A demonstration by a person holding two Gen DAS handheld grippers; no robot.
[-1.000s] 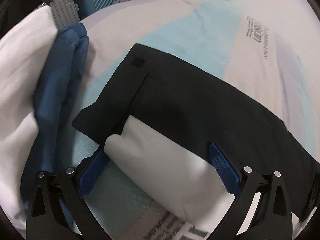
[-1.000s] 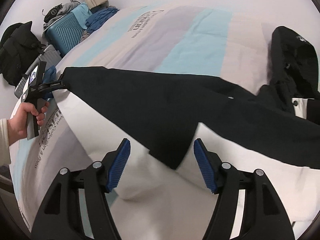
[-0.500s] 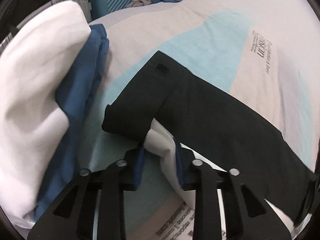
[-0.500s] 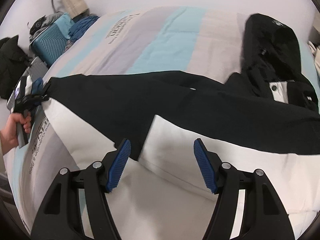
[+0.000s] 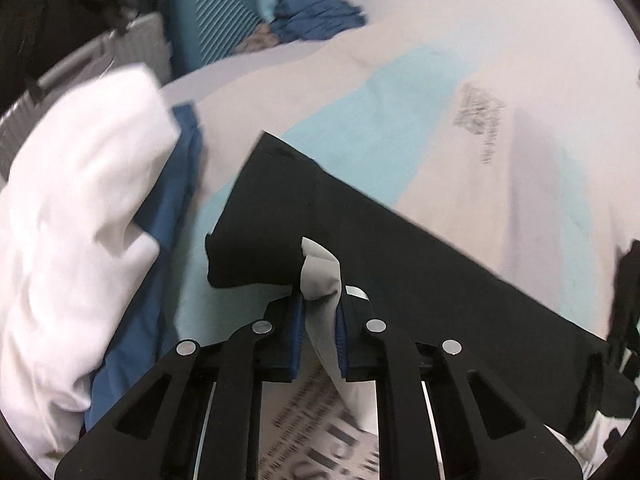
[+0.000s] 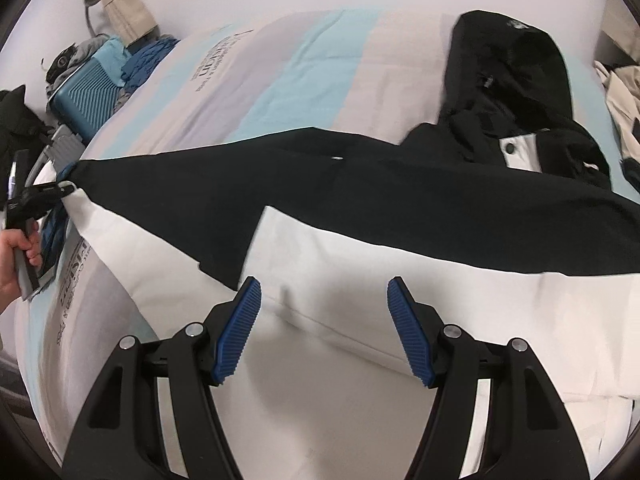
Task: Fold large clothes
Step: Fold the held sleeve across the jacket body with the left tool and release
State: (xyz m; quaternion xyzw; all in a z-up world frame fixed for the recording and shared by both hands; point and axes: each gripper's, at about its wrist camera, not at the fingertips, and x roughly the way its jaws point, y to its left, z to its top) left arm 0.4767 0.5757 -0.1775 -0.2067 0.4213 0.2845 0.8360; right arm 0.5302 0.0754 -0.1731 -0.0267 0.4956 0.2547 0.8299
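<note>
A large black-and-white jacket lies spread across the striped bed, its black hood at the far right. Its long sleeve stretches left. My left gripper is shut on the white part of the sleeve end, just below the black cuff. In the right wrist view the left gripper shows at the far left, holding the sleeve tip. My right gripper is open, hovering over the jacket's white body with nothing between its fingers.
A white pillow and a blue cloth lie left of the sleeve. A teal suitcase with blue clothes stands beyond the bed's far left corner. Pale clothes lie at the right edge.
My left gripper closed on the white sleeve end and pulled it outward, stretching the sleeve. My right gripper stayed open and moved right over the jacket's white body.
</note>
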